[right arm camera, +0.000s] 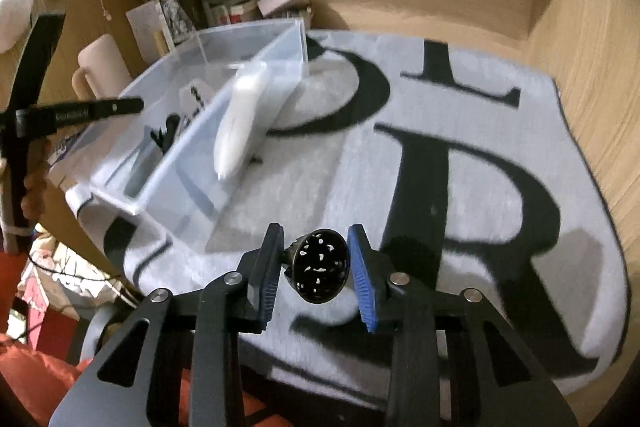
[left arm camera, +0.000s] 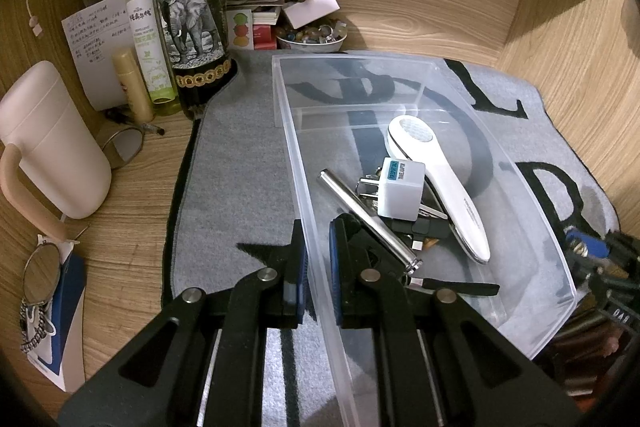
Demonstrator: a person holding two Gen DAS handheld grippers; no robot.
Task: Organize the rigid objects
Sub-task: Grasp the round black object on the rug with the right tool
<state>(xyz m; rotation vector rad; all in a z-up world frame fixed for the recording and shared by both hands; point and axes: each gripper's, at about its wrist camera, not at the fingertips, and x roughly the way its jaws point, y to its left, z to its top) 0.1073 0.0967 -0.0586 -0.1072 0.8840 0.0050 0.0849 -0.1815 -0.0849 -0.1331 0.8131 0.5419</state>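
Mid-transfer: left gripper [left arm camera: 318,271] pinching the near wall of the clear bin [left arm camera: 304,163] to steady it, right gripper [right arm camera: 316,273] closed around a small black speckled object [right arm camera: 319,269] above the grey mat [right arm camera: 460,187], next likely needing carriage leftward over the bin and release.

Open grey mat [right arm camera: 460,131] right of clear bin [right arm camera: 224,99], bottles [left arm camera: 188,27] and mug [left arm camera: 52,143] crowding its left side

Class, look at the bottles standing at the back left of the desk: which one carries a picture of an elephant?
The tall dark wine bottle: its label shows an elephant. The slim green spray bottle beside it bears only text and leaf graphics, and the small beige tube shows no picture.
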